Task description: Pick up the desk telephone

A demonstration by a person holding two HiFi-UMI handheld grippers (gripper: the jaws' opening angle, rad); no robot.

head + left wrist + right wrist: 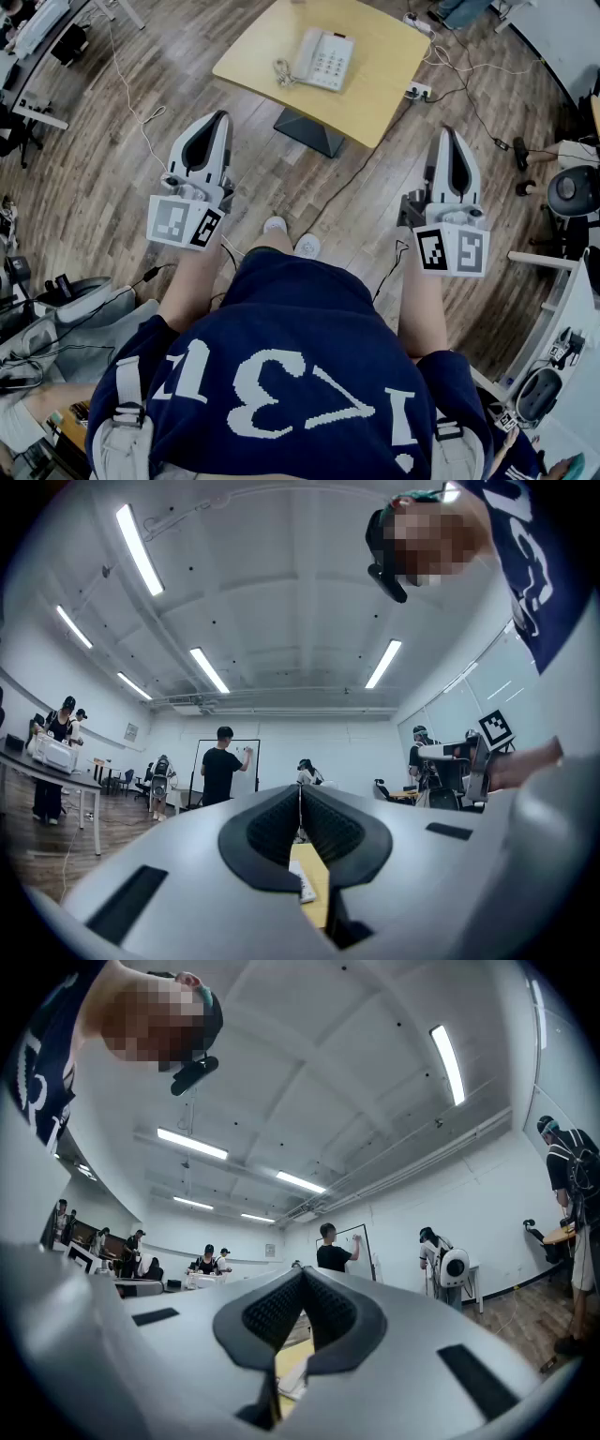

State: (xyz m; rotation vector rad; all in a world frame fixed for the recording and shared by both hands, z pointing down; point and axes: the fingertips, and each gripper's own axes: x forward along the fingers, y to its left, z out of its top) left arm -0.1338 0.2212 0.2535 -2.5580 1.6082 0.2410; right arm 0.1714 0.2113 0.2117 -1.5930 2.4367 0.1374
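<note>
A white desk telephone [323, 58] with a coiled cord lies on a pale wooden table [384, 84] at the top middle of the head view, well ahead of both grippers. My left gripper [218, 118] is shut and empty, held over the floor at the left. My right gripper [449, 133] is shut and empty at the right. Both point toward the table, slightly upward. In the left gripper view a sliver of the telephone [302, 879] and table [317, 885] shows below the closed jaws. The right gripper view shows the table [286, 1365] the same way.
Cables [469, 94] and a power strip [418, 91] lie on the wood floor around the table's black base [309, 129]. Desks and chairs stand at both sides. Several people stand at a whiteboard [230, 766] and at desks across the room.
</note>
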